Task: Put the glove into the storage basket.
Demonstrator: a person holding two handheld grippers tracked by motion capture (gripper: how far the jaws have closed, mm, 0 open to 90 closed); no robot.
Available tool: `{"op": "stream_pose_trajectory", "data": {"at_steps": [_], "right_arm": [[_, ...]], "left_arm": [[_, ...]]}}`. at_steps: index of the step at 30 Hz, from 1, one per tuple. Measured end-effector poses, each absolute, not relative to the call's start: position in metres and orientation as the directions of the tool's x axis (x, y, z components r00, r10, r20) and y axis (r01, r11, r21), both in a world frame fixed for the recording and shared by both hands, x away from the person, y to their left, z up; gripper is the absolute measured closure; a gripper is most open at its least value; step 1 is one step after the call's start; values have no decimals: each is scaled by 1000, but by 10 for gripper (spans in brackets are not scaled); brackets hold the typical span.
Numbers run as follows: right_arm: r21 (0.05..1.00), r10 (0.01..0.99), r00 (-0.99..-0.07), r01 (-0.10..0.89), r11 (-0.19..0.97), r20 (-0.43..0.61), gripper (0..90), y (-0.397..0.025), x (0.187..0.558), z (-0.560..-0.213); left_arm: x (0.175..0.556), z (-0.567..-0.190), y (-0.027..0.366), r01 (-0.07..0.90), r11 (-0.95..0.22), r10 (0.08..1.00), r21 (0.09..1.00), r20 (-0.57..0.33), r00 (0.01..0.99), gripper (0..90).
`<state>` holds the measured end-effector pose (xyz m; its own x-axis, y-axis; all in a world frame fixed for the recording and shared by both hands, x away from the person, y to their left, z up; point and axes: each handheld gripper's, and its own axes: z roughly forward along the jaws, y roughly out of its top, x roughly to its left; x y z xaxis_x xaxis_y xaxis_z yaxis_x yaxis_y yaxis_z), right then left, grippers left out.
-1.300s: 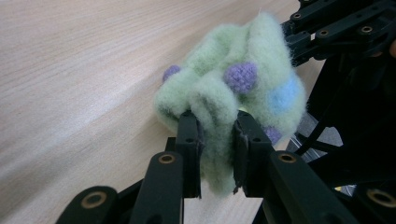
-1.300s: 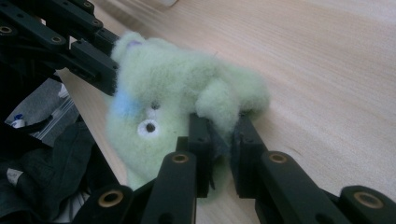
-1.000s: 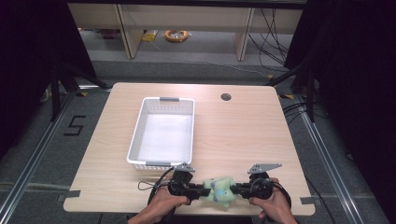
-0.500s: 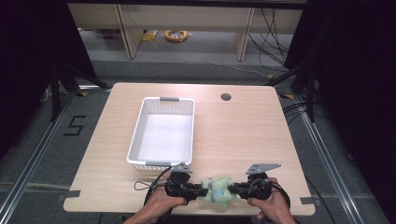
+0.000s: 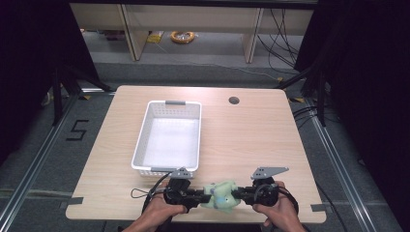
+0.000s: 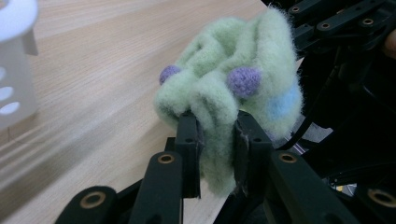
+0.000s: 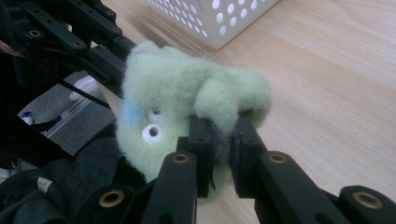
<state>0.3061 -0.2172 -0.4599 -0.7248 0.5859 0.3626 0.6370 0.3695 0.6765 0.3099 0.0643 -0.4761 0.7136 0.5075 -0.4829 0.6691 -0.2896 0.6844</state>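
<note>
I've got the left hand-held gripper [image 6: 216,140] and right hand-held gripper [image 7: 221,144] both clamped on a fuzzy green plush toy [image 5: 221,195]. It's lumpy felted wool with purple nubs, over the wood-grain surface [image 5: 251,135].

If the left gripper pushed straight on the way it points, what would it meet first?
The left gripper, already shut on the green plush toy, would likely press it into the right gripper, which faces it from the toy's other side.
</note>
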Motion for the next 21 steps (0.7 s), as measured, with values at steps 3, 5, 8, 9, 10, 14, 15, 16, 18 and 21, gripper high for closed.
{"op": "stream_pose_trajectory", "data": {"at_steps": [3,5,8,9,10,14,15,16,18,21], "right_arm": [[690,584,-744,609,391,326,814,-216,309,-459],[691,569,-751,607,392,336,814,-214,310,-456],[692,574,-750,605,393,330,814,-210,310,-449],[697,566,-758,596,398,324,814,-208,312,-444],[700,570,-760,590,401,314,814,-207,312,-441],[715,548,-777,570,405,309,814,-201,317,-433],[715,548,-777,570,405,309,814,-201,317,-433],[714,562,-771,572,403,300,814,-196,317,-427],[711,555,-774,572,409,304,814,-191,320,-421],[716,546,-783,562,414,299,814,-186,324,-415]], "left_arm": [[310,-474,66,667,-290,519,686,-473,712,733],[310,-470,69,662,-293,524,690,-464,714,733],[310,-464,73,656,-287,521,698,-461,718,732],[310,-462,74,656,-282,521,700,-463,718,732],[311,-456,78,648,-286,518,706,-456,724,732],[312,-447,85,645,-280,532,711,-444,721,731],[312,-447,85,645,-280,532,711,-444,721,731],[313,-441,89,641,-284,536,713,-436,723,730],[315,-435,92,641,-289,544,711,-429,721,730],[317,-429,97,645,-282,548,710,-432,716,729]]}}
